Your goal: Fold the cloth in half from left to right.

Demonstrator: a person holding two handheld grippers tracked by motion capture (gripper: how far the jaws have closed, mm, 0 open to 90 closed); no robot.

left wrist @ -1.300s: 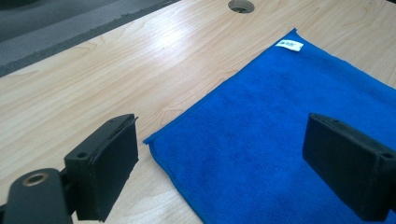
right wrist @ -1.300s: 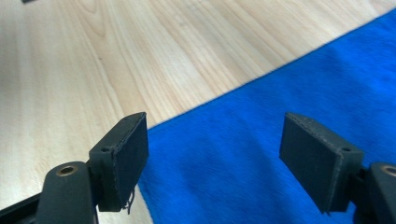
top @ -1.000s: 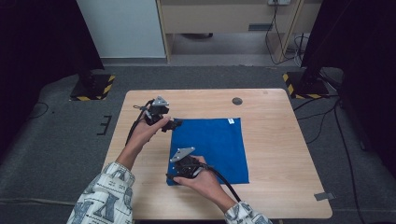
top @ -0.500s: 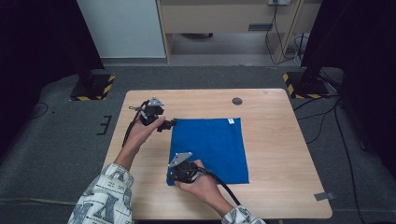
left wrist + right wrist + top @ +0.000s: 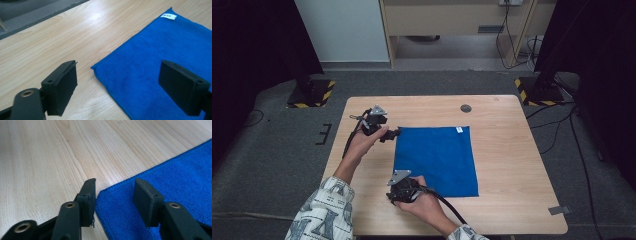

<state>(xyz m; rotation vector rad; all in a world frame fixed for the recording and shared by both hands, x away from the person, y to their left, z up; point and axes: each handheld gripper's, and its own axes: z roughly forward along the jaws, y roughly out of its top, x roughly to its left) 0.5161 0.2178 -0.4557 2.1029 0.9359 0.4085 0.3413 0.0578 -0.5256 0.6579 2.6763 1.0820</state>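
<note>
A blue cloth (image 5: 437, 160) lies flat on the wooden table (image 5: 512, 165), with a white label (image 5: 168, 16) at its far right corner. My left gripper (image 5: 394, 134) hovers at the cloth's far left corner. In the left gripper view this gripper (image 5: 118, 68) is wide open, and the cloth (image 5: 162, 55) runs between its jaws without being gripped. My right gripper (image 5: 398, 194) sits at the cloth's near left corner. In the right gripper view it (image 5: 116, 185) is open, with the cloth's (image 5: 175, 170) corner between the jaws and close to the left one.
A small dark round disc (image 5: 466, 108) sits near the table's far edge. A strip of grey tape (image 5: 558, 210) marks the near right corner. Bare wood spreads to the right of the cloth. Stands with striped bases (image 5: 312, 95) are on the floor beyond the table.
The left gripper has shifted a little to the left, off the cloth's far edge. The right gripper has slid slightly toward the near edge. The cloth lies as before.
</note>
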